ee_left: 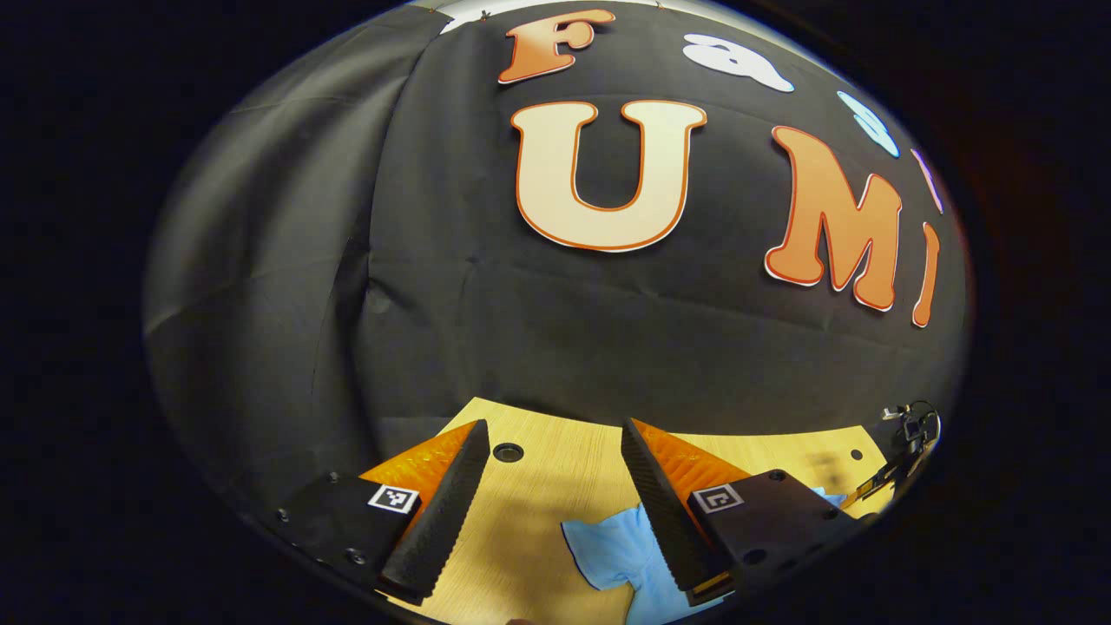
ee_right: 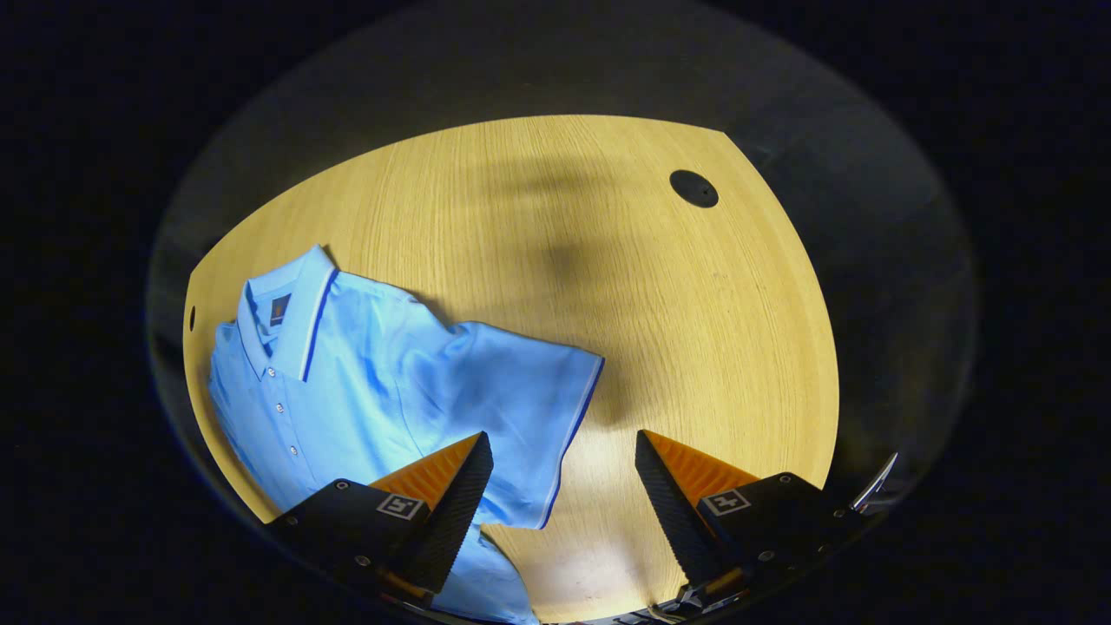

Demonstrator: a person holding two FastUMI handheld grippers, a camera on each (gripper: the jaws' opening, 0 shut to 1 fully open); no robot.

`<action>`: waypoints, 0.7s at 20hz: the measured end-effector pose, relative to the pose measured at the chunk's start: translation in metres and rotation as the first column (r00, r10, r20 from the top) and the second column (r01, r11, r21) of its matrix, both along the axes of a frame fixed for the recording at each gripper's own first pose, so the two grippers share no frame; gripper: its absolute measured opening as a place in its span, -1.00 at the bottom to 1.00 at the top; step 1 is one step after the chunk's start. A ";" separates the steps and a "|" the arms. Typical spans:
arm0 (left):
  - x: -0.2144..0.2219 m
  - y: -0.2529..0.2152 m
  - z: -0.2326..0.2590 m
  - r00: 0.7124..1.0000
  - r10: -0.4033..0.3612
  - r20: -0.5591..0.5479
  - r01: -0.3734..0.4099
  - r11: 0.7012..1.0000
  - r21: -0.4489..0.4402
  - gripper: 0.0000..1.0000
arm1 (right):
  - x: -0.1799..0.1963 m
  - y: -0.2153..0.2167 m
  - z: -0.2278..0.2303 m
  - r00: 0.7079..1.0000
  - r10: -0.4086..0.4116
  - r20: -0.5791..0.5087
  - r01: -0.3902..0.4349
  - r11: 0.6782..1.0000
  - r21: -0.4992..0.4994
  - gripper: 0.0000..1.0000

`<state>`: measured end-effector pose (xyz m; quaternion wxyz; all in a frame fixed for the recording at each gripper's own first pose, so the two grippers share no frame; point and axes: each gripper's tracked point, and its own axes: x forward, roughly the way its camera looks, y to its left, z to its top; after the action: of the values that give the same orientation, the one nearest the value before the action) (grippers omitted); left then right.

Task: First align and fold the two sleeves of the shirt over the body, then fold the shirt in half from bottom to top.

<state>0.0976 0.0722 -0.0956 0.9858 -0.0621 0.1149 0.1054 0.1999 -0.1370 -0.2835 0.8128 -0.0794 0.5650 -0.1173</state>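
The table (ee_right: 538, 260) carries the whole job; its wood top runs wide ahead of the right gripper (ee_right: 564, 495) and to the right of its fingers. The shirt (ee_right: 364, 391) lies flat on it, collar away, forward and to the left of that gripper. One sleeve (ee_right: 529, 391) spreads outward, its trimmed hem lying just ahead of the gap between the spread, empty fingers. The left gripper (ee_left: 555, 486) is likewise spread and holds nothing, tilted up toward the booth wall, with a bunched blue corner of cloth beside its right-hand finger.

Risks, as I judge them: the right gripper could pinch both sleeve and body layers, dragging the shirt askew. The left gripper, aimed high, may close short of the cloth. The bunched corner would fold in as a crease.
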 end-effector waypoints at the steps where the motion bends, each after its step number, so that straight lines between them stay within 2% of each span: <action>1: 0.001 0.002 -0.002 1.000 0.005 -0.003 -0.005 1.000 0.003 0.98 | -0.001 -0.002 -0.005 1.000 -0.012 -0.010 0.012 1.000 0.005 1.00; 8: 0.002 0.006 -0.018 0.999 0.023 -0.041 -0.024 0.999 -0.023 0.98 | -0.003 -0.004 -0.022 0.997 -0.055 -0.052 0.058 0.997 0.044 0.94; 11: 0.001 0.006 -0.019 0.998 0.033 -0.044 -0.034 0.999 -0.027 0.99 | -0.003 0.000 -0.019 0.995 -0.095 -0.040 0.098 0.990 0.097 0.76; 14: -0.001 0.006 -0.014 0.999 0.039 -0.034 -0.039 0.999 -0.020 0.98 | -0.002 0.005 -0.027 0.994 -0.107 -0.007 0.108 0.989 0.098 0.44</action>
<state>0.0970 0.0782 -0.1097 0.9808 -0.0726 0.1313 0.1245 0.1980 -0.1323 -0.3103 0.8077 -0.0090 0.5743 -0.1330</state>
